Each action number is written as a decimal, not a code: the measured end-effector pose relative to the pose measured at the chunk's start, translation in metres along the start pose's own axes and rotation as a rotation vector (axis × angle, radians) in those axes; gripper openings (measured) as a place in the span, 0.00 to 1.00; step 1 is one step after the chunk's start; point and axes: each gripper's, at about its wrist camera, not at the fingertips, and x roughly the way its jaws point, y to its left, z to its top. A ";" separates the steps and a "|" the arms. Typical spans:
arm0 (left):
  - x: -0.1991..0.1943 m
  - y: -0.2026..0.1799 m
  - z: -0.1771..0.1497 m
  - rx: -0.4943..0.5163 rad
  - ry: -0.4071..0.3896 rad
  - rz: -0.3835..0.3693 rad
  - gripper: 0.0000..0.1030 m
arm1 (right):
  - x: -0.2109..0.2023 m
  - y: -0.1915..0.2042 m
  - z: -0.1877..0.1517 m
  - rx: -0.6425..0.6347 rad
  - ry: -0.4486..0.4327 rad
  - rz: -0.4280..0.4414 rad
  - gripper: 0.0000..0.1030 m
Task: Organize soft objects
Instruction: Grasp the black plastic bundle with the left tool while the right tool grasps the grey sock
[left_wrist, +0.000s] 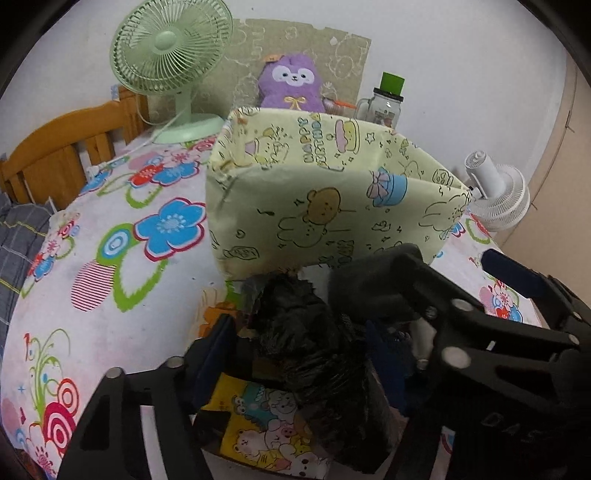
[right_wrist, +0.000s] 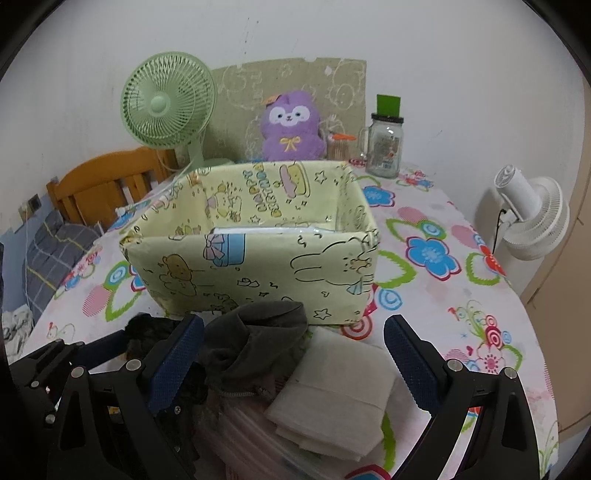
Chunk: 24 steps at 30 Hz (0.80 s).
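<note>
Our left gripper (left_wrist: 295, 343) pinches a crumpled black plastic bag (left_wrist: 314, 354). Our right gripper (right_wrist: 293, 354) is spread wide over a folded white cloth (right_wrist: 332, 398), just before the near edge of the pale yellow cartoon-print box (right_wrist: 258, 266).

Storage box (right_wrist: 258, 266): open-topped, rectangular, covered in pale yellow cartoon-print paper with bears, rabbits and "Happy Birthday" lettering. It stands upright on the floral tablecloth, far of the soft items.

Soft items lie in a pile just near of the box:
- Dark grey crumpled cloth (right_wrist: 255, 343), at the pile's far edge, touching the box's near wall.
- White folded cloth (right_wrist: 340, 398), flat, right of the grey cloth.
- Black glossy crumpled item (left_wrist: 314, 354), left part of the pile.
- Cartoon-print pouch (left_wrist: 266, 428), under the black item.
</note>
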 end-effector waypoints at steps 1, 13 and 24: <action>0.002 0.001 0.000 -0.004 0.005 -0.009 0.62 | 0.003 0.001 0.000 -0.002 0.006 0.000 0.95; 0.008 0.001 0.002 0.012 0.010 -0.055 0.46 | 0.032 0.008 0.001 0.017 0.085 0.069 0.76; 0.006 -0.008 0.004 0.047 0.004 -0.030 0.39 | 0.030 0.009 -0.001 0.047 0.104 0.131 0.34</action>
